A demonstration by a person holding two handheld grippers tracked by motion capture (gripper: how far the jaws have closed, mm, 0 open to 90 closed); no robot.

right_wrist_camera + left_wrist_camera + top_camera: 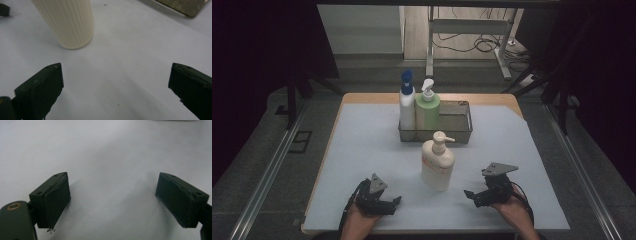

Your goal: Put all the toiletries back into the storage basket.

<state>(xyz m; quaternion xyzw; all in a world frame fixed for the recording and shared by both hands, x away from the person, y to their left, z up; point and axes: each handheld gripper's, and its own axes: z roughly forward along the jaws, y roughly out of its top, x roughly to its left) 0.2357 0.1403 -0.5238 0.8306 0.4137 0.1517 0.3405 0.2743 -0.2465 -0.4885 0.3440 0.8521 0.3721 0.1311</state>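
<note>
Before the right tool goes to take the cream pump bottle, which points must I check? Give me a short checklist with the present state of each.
1. Right tool open: ok, its jaws stand wide apart in the right gripper view.
2. Left tool open and holding nothing: ok.
3. Cream pump bottle upright on the white sheet: ok.
4. Path from the right tool to the bottle free: ok, bare sheet lies between them.
5. Free room in the wire basket: ok, the blue-capped bottle and the green bottle fill its left part, the right part looks free.
6. Jaws open wide enough for the bottle body: cannot tell.
</note>
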